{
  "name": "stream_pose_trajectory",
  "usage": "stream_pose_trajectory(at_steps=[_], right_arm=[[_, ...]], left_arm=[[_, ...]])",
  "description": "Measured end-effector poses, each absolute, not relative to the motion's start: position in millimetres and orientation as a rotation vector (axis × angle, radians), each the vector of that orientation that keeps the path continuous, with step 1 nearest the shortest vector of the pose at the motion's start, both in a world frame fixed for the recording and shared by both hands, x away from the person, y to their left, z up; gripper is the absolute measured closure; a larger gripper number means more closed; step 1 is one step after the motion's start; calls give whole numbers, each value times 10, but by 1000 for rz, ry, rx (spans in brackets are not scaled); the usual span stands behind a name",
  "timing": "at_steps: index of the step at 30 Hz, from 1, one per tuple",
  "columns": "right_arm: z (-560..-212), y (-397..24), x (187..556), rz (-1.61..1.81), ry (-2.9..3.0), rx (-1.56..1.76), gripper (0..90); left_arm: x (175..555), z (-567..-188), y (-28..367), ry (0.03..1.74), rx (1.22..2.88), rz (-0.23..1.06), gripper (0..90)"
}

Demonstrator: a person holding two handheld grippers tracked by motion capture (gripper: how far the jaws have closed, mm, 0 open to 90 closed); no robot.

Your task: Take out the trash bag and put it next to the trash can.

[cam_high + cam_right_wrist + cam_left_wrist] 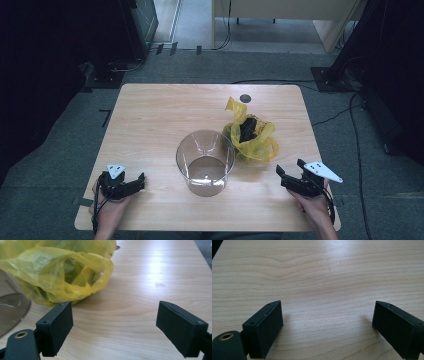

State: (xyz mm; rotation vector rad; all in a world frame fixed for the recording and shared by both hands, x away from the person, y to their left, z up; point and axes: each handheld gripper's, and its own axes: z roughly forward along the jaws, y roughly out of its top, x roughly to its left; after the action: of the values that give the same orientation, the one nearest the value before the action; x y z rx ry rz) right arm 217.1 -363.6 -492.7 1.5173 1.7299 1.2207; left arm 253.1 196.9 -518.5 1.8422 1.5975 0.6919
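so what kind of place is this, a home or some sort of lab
Probably a lab or recording room, not a home: a bare wooden table stands on grey carpet, cables trail across the floor, and dark equipment stands sit at its far corners.

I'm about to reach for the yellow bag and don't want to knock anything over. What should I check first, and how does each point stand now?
1. Right gripper jaws open, nothing held: ok.
2. Left gripper jaws open, nothing held: ok.
3. Yellow bag lies ahead of the right gripper, bare wood between them: ok.
4. Clear container upright: ok.
5. Bag apart from the container: cannot tell, they look close or touching.
6. Dark item in the bag, what it is: cannot tell.
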Motion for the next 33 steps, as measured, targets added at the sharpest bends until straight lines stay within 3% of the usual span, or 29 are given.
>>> stream_pose_trajectory(at_steps=[33], right_arm=[[-5226, -4037, 1915, 810, 1762, 1723, 146]], left_arm=[[2530, -5184, 1970, 1597, 1844, 692, 89]])
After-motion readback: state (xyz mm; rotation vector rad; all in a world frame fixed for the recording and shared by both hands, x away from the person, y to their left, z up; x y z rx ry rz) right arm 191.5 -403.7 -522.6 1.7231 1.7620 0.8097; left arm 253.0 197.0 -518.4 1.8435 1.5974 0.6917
